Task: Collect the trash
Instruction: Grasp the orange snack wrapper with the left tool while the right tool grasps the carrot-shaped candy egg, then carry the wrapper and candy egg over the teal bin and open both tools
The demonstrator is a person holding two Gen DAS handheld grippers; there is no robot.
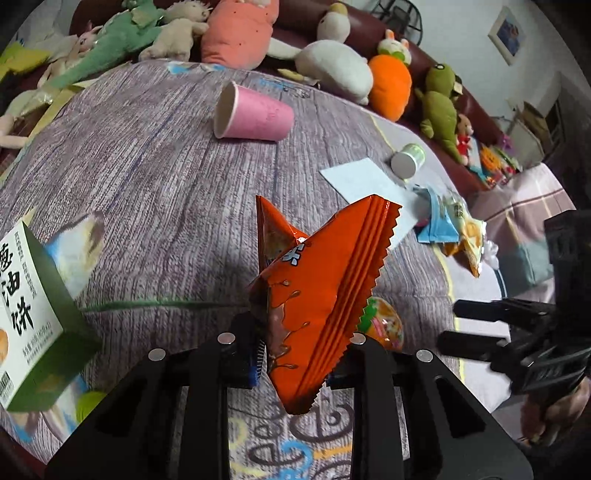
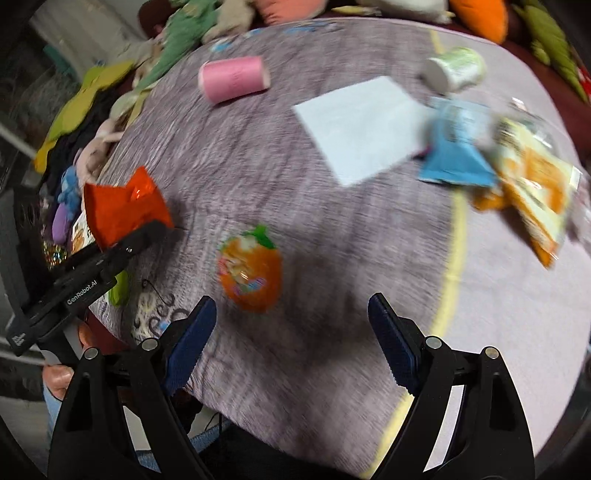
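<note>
Between the 2 fingers of the left gripper (image 1: 295,360) an orange snack wrapper (image 1: 314,295) is pinched near its lower end, its zigzag-cut edge fanning up and to the right, clear of the purple patterned cloth (image 1: 155,177) below. The right gripper (image 2: 291,343) hangs with its blue-padded fingers (image 2: 192,343) spread wide and nothing between them; just ahead of it on the cloth lies a round orange sachet with a green frill (image 2: 249,267). In the left wrist view this sachet peeks out behind the held wrapper.

Farther out, a sheet of white paper (image 2: 358,129) lies flat near the middle of the cloth. Touching its right corner is a blue packet (image 2: 454,155), and beside that a yellow-orange packet (image 2: 532,192) at the cloth's edge. A small green-and-white cup (image 2: 454,68) lies on its side beyond the paper, and a pink paper cup (image 1: 255,114) lies tipped over, well apart from it. A green-and-white box (image 1: 33,317) stands at the left. Plush toys (image 1: 236,33) crowd a dark red sofa (image 1: 476,107) behind.
</note>
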